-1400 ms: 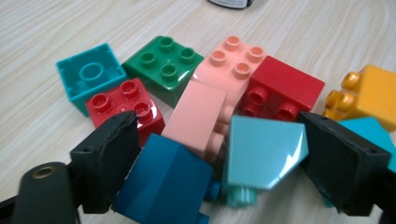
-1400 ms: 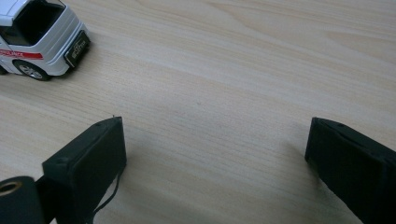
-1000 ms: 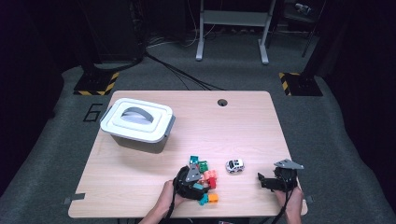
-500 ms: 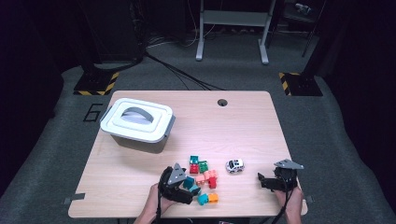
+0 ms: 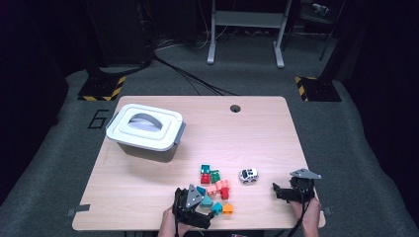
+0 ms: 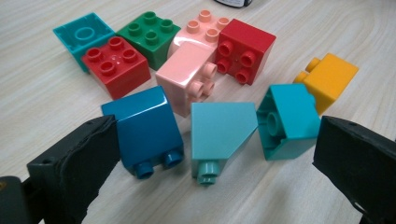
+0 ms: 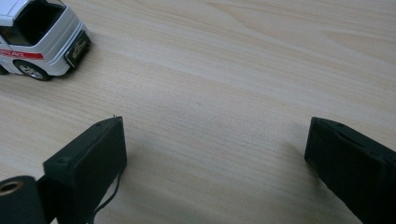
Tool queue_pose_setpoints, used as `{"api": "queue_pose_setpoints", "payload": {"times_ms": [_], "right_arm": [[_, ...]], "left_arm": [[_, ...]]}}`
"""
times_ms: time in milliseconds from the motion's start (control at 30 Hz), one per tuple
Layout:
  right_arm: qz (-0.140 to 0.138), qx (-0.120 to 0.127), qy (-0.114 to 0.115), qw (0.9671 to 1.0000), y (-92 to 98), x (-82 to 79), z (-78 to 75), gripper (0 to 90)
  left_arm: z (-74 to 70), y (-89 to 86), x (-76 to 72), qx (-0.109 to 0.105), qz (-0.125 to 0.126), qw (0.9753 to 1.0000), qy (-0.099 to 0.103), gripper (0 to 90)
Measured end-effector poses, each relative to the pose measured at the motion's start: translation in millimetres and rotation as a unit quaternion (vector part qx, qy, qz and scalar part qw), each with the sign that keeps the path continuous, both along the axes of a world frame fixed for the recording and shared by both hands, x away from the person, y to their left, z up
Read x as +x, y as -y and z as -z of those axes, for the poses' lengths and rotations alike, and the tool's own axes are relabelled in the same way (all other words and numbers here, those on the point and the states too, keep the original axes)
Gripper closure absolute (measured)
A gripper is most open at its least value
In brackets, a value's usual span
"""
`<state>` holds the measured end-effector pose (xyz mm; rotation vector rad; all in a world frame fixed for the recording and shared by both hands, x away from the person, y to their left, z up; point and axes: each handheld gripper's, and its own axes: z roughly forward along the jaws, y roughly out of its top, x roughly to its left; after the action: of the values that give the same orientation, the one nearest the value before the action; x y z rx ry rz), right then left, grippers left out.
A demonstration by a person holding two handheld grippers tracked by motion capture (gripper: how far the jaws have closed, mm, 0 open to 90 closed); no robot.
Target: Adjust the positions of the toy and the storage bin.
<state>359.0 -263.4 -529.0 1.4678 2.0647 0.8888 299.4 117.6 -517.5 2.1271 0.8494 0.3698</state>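
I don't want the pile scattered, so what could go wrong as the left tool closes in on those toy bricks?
The open left tool spans three pieces: the dark blue plastic brick, the pale teal sloped brick and the turquoise square brick. Closing now could pinch several or squeeze one out sideways. The pink rounded brick sits right behind them, so pushing forward may shove it.

Glossy smooth plastic dark-blue brick (image 6: 147,128); beside it, pale-teal glossy plastic slope brick (image 6: 219,133); matt light woodgrain tabletop (image 6: 42,98).
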Motion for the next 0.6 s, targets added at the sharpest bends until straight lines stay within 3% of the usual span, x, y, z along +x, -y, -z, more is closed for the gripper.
{"api": "queue_pose_setpoints", "payload": {"times_ms": [67,333,600], "right_arm": [[0.000,0.000,0.000,1.0000,0.1,0.0,0.0,5.0],[0.000,0.000,0.000,1.0000,0.1,0.0,0.0,5.0],[0.000,0.001,0.000,1.0000,0.1,0.0,0.1,5.1]], "left_arm": [[1.8,3.3,0.5,-0.007,0.005,0.9999,-0.009,2.9],[9.4,18.1,8.7,0.000,0.005,1.0000,-0.007,14.3],[9.9,26.1,15.1,0.003,0.008,0.9999,-0.009,16.5]]}}
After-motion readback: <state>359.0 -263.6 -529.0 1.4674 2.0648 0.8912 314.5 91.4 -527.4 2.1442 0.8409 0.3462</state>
